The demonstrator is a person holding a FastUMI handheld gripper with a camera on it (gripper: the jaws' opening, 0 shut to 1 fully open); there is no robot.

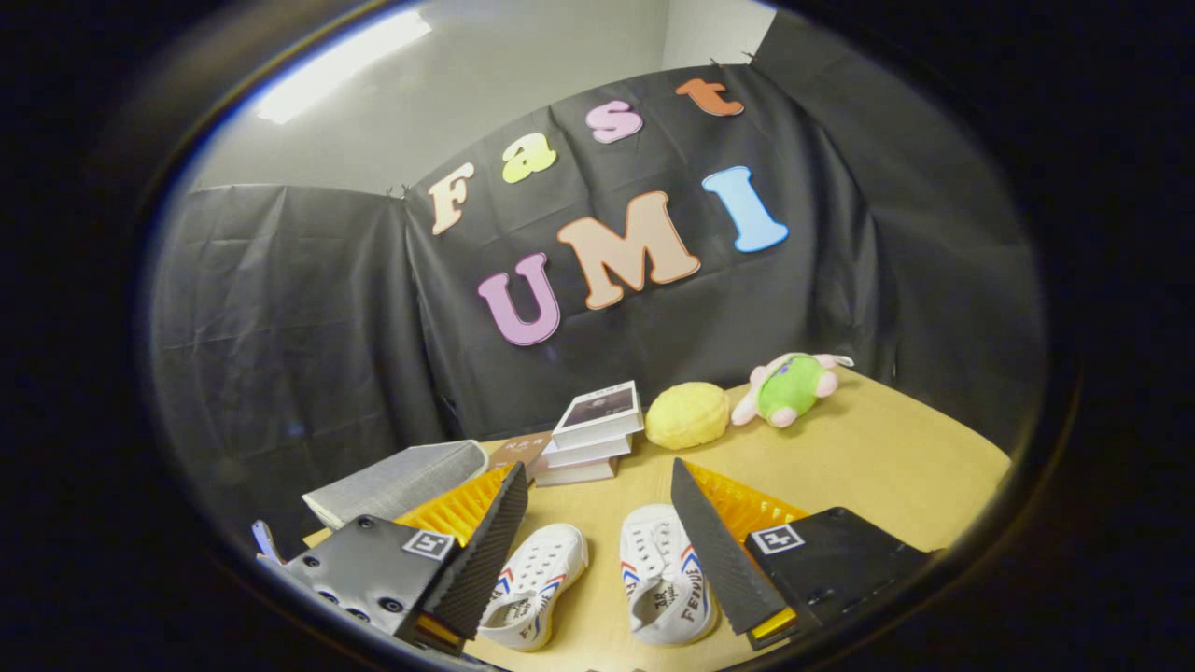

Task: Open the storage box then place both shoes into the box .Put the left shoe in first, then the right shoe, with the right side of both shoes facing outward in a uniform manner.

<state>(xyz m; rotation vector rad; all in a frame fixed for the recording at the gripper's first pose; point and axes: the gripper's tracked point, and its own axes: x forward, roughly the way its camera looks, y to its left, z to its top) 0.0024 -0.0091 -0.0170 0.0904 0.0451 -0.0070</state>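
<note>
The fingers [597, 523] stand wide apart above the worktop [887, 457], holding nothing; between them lie two white shoes, one [534, 583] beside the left finger, the other [661, 574] partly under the right. Beyond the left finger sits a grey storage box [397, 481], lid closed. Further back are a book stack [590, 434], a yellow round toy [688, 415] and a green plush [789, 387].

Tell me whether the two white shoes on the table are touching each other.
Apart. The gripper view shows bare table between the left-hand shoe and the right-hand shoe. The gripper is open above them.
</note>
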